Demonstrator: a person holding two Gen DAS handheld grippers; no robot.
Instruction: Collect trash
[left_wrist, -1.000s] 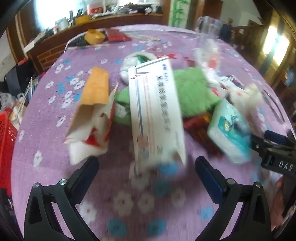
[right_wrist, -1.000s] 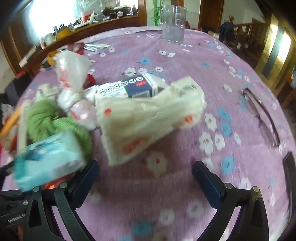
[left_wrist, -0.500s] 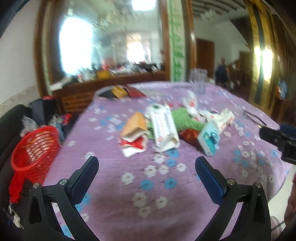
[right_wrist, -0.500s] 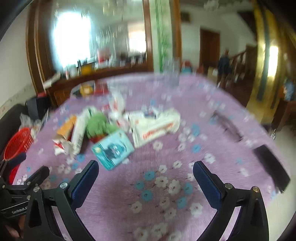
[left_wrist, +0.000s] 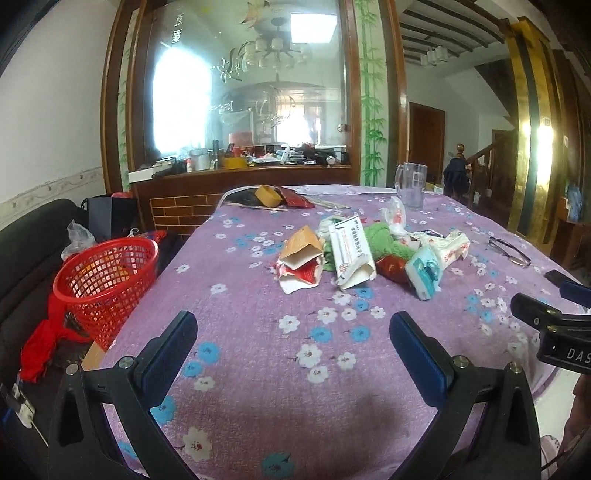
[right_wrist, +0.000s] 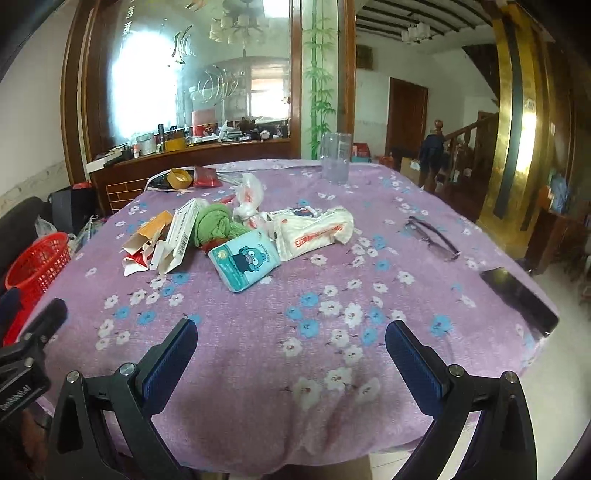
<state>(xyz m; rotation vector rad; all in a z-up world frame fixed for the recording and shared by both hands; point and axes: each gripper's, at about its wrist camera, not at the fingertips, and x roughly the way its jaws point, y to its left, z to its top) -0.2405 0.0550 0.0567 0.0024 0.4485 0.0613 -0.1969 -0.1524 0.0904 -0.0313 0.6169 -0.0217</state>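
**A:** Left wrist view has the whole job laid out. The left tongs (left_wrist: 293, 325) stand spread wide with nothing between them, low over the near edge of the desk (left_wrist: 258, 369). The trash pile (left_wrist: 365, 247) sits mid-desk, well ahead of them, and the red basket (left_wrist: 105, 273) stands off the desk's left side, lower down.

**B:** And the right tongs (right_wrist: 291, 334)?

**A:** Also released and empty, hanging over the near edge. From the right wrist view the closest piece is the blue tissue pack (right_wrist: 243, 264), lying tilted at the front of the heap.

**B:** How would that one handle?

**A:** Light and soft, I'd judge, with a slick plastic skin. Squeeze across its short sides, near the middle, so it doesn't squirt out.

**B:** The cartons?

**A:** The torn orange carton (left_wrist: 301, 258) and the long white box (left_wrist: 351, 253) look like thin card, empty and nearly weightless. They will crush under a firm pinch, which hardly matters for rubbish. Take the white box across its narrow width; its open flaps are floppy.

**B:** Anything awkward?

**A:** The green cloth (right_wrist: 216, 225) is limp and will drape, and the white plastic wrapper (right_wrist: 314, 230) is crinkly and slippery; gather a bunched fold of either. Steer clear of the glasses (right_wrist: 432, 236), the phone (right_wrist: 517, 299) and the glass mug (right_wrist: 335, 157); those don't look like trash.
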